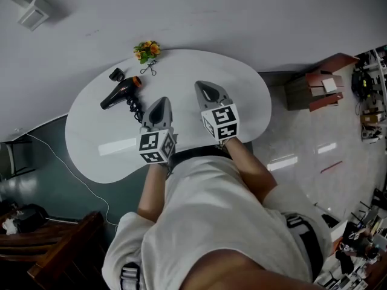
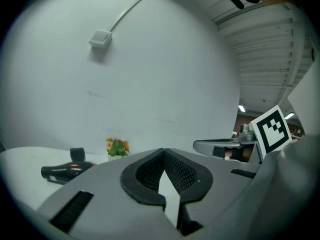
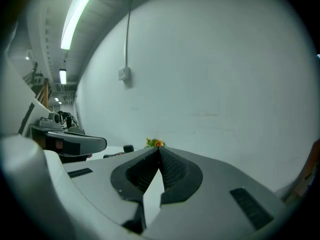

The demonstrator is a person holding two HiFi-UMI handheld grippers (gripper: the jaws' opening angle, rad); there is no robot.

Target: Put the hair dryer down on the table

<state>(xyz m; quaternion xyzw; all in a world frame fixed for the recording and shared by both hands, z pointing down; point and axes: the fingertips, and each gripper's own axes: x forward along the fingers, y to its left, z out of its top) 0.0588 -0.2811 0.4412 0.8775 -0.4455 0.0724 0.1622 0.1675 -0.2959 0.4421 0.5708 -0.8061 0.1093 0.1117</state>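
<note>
While left gripper (image 2: 163,150) and right gripper (image 3: 159,148) sit closed, only overhead seemingly shows hair dryer (image 1: 121,92) cord (image 1: 135,109).

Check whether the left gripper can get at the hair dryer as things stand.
Probably yes. The hair dryer lies in the open on the white table, ahead and left of the left gripper, with nothing between them; the shut, empty jaws must open first.
</note>
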